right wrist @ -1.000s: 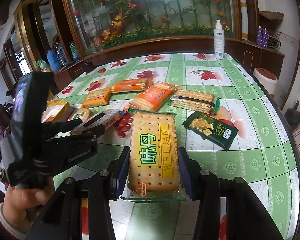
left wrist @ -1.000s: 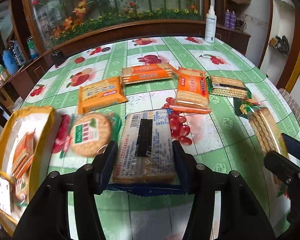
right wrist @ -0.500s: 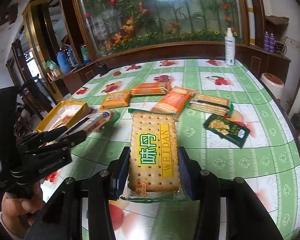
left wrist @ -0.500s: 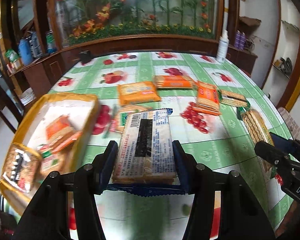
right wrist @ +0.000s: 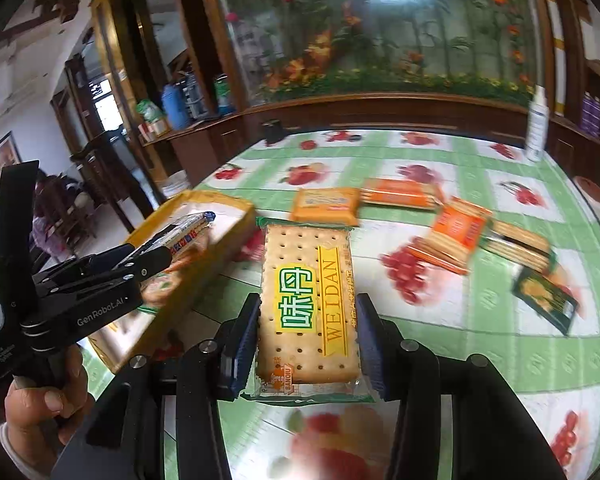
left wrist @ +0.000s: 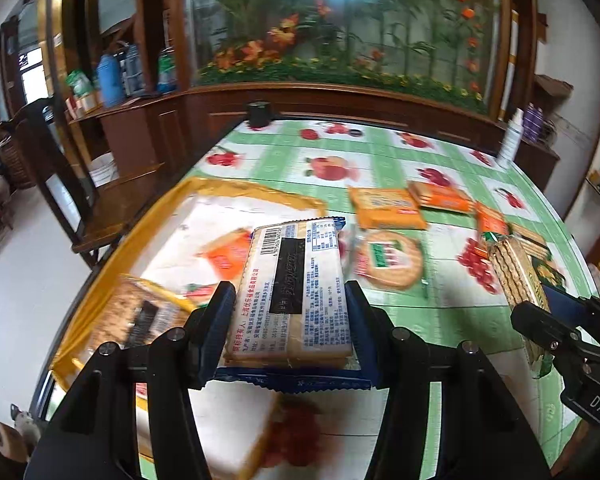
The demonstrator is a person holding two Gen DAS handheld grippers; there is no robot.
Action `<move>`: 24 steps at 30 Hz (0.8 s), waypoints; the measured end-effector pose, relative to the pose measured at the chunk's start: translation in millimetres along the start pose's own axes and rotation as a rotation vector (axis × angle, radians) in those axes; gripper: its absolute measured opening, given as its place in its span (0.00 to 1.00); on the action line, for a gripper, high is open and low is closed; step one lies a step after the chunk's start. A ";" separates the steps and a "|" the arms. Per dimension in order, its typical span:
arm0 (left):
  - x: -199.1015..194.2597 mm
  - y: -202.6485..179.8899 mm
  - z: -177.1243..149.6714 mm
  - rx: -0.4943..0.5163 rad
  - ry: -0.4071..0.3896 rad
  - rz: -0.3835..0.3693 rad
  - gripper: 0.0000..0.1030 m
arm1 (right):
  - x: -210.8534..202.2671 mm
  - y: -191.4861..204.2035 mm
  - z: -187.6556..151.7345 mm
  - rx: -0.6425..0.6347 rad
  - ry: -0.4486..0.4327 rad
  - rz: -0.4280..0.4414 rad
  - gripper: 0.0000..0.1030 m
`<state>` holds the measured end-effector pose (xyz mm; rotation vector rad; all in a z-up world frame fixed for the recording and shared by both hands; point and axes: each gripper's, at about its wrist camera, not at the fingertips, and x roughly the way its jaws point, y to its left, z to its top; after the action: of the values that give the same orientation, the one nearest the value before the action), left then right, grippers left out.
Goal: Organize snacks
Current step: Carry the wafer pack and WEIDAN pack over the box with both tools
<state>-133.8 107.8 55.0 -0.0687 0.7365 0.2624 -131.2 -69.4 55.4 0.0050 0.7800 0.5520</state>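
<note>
My left gripper is shut on a blue-edged cracker pack, barcode side up, held above the near end of the yellow tray. Several snack packs lie blurred inside that tray. My right gripper is shut on a WEIDAN biscuit pack, held over the table just right of the yellow tray. In the right wrist view the left gripper and the hand holding it show at the left, over the tray. The right gripper with its pack shows at the right edge of the left wrist view.
On the green fruit-print tablecloth lie several orange packs, a round cracker pack, a brown-edged cracker pack and a dark green pack. A white spray bottle stands at the far right. A wooden cabinet runs behind the table.
Both grippers have swung left with their packs still held. The yellow tray has come from the left edge to lie under the left gripper and beside the right one.
</note>
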 end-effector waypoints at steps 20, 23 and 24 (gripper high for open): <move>24.4 80.8 16.9 -0.090 0.004 0.089 0.52 | 95.9 87.5 51.5 -0.089 0.044 0.134 0.46; 31.2 84.8 21.9 -0.090 0.007 0.101 0.52 | 115.4 94.3 61.8 -0.100 0.057 0.141 0.46; 34.1 85.8 24.2 -0.088 0.009 0.106 0.52 | 123.2 97.1 66.3 -0.103 0.064 0.149 0.46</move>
<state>-116.1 201.6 52.6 -0.1149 0.7387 0.3960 -61.4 85.2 40.8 -0.0507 0.8165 0.7360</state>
